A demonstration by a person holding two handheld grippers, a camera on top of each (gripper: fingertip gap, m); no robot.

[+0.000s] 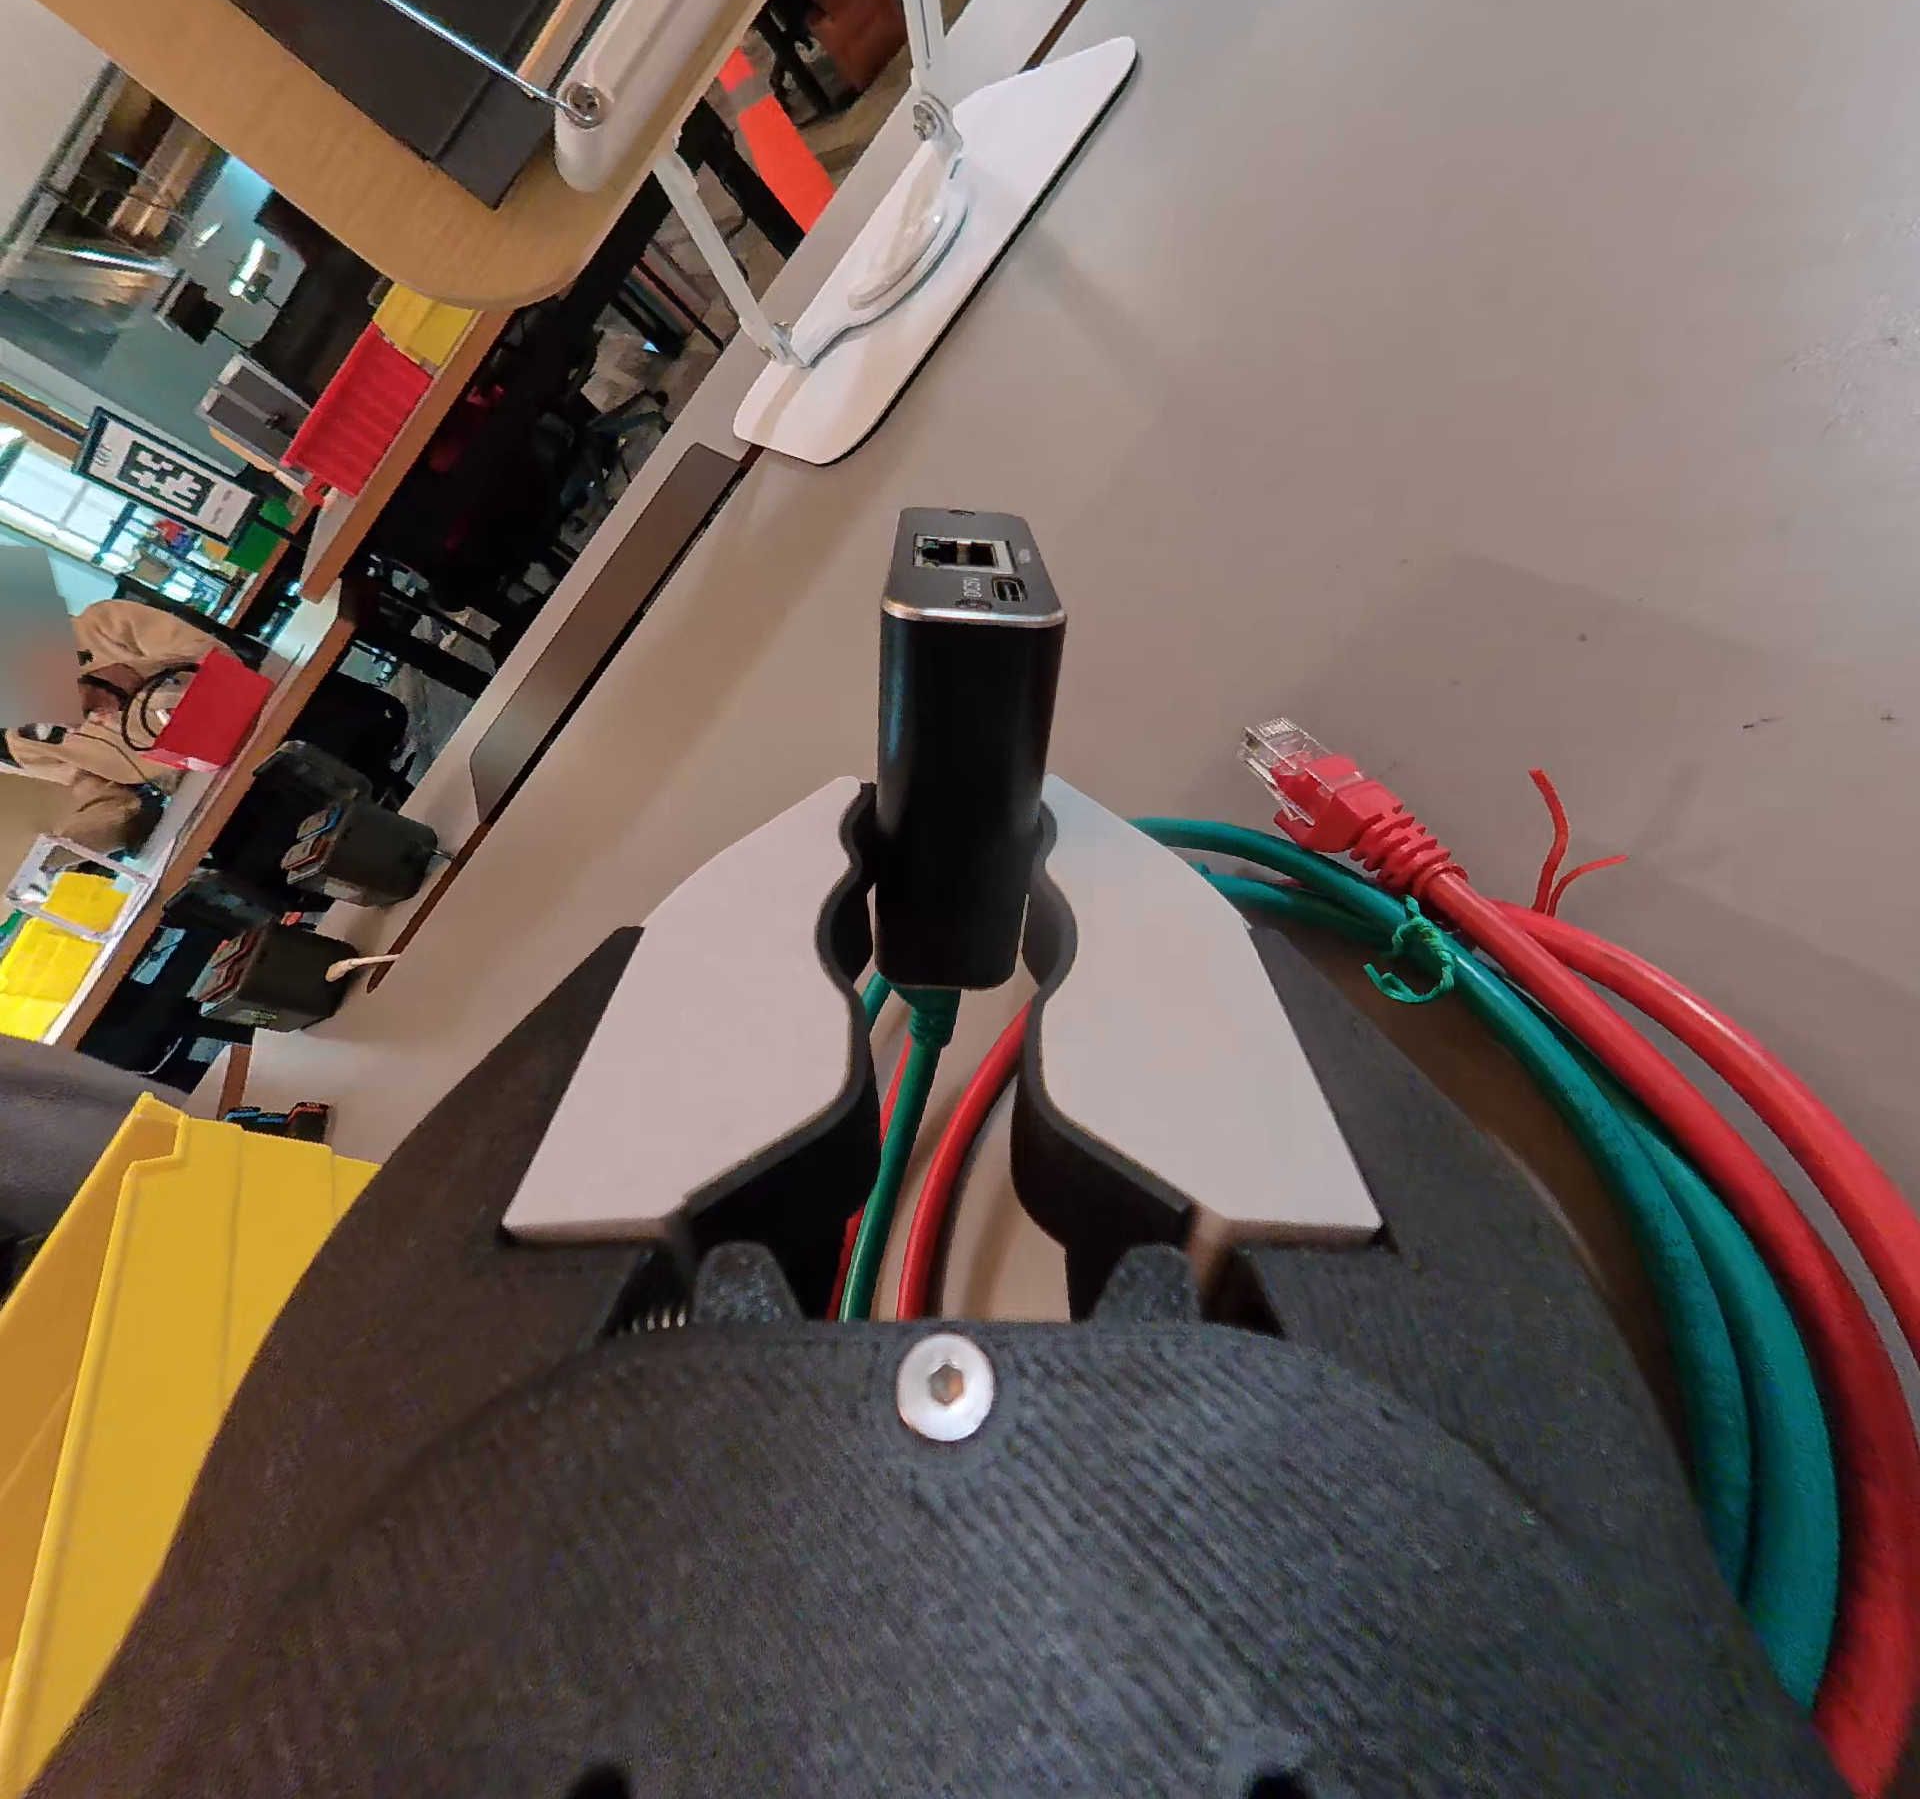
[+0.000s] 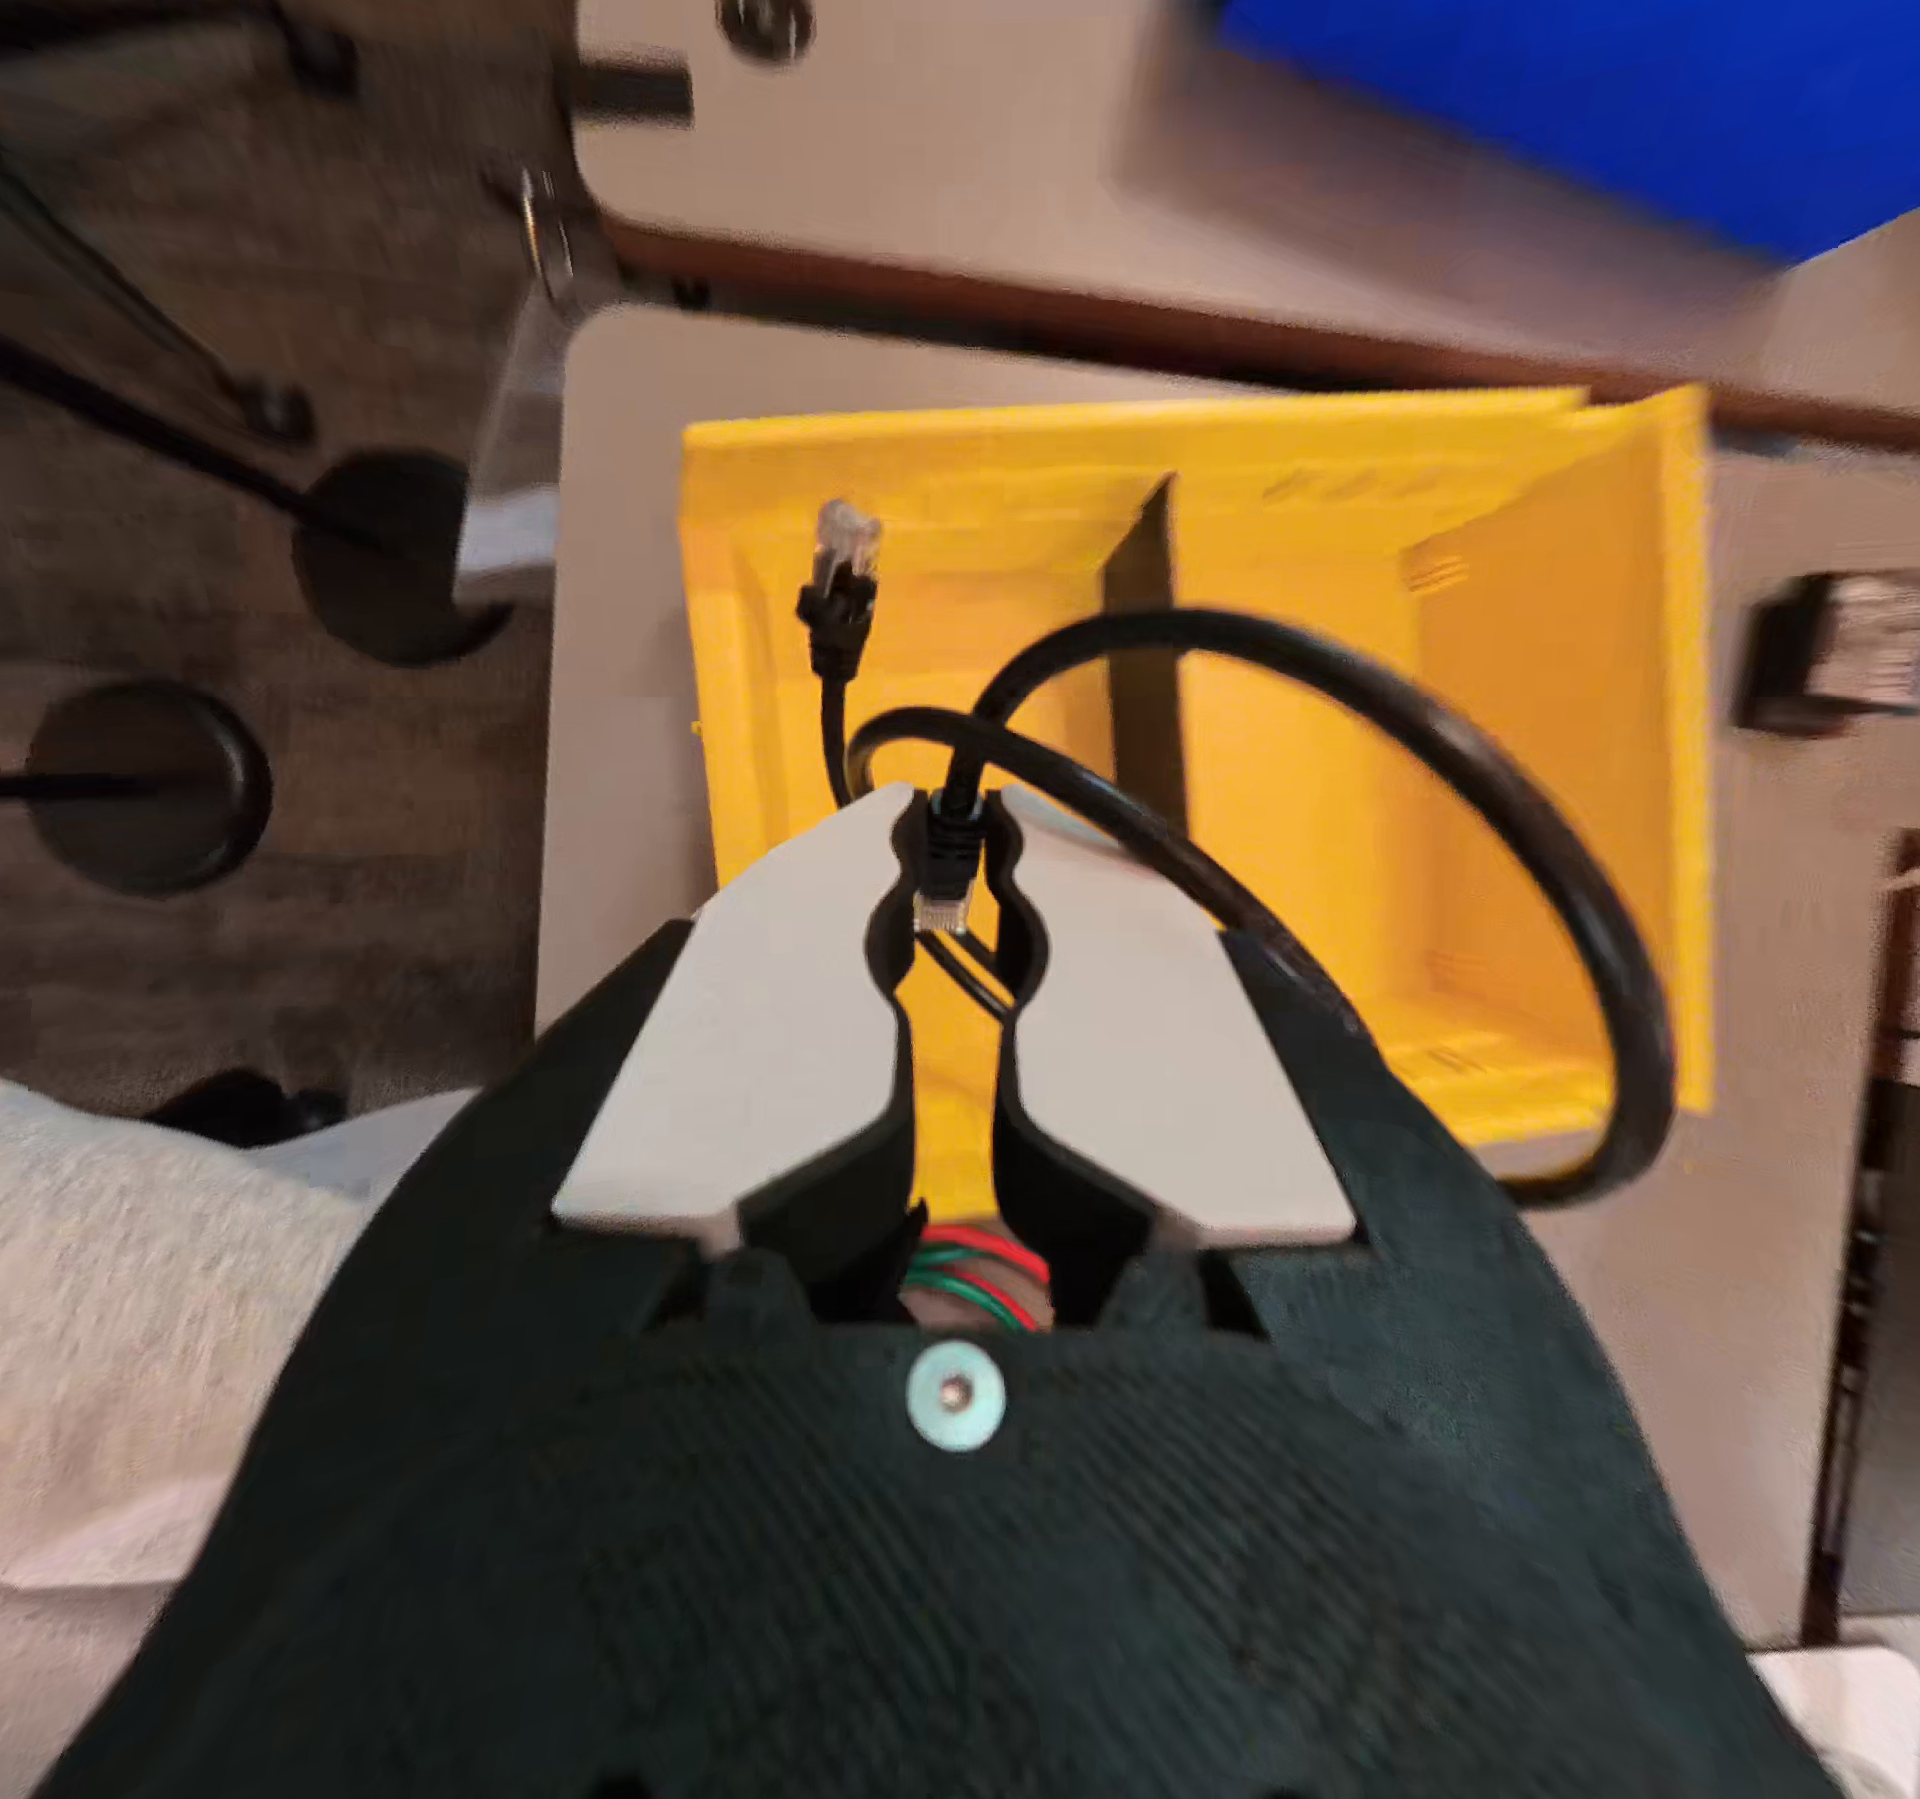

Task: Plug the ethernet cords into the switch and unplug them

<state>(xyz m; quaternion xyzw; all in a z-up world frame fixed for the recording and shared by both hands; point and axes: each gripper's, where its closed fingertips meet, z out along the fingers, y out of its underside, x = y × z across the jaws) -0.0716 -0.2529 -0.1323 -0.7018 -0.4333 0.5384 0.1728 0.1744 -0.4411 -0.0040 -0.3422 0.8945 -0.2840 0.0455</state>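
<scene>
My left gripper (image 1: 954,814) is shut on a small black switch (image 1: 966,710) and holds it upright above the table, its open ports (image 1: 961,554) facing away. A green cord (image 1: 930,1022) is plugged into its near end. A red cord (image 1: 1621,949) with a free clear plug (image 1: 1283,752) and more green cord (image 1: 1558,1022) lie coiled at the right. My right gripper (image 2: 956,799) is shut on the plug end (image 2: 951,861) of a black ethernet cord (image 2: 1455,710), above a yellow bin (image 2: 1299,762). The cord's other plug (image 2: 844,554) sticks up freely.
A white lamp base (image 1: 935,243) stands farther back on the grey table (image 1: 1455,399). A yellow bin (image 1: 135,1334) sits at lower left. A blue bin (image 2: 1558,35) lies beyond the yellow one. A pale cloth (image 2: 156,1334) is at lower left. The right wrist view is blurred.
</scene>
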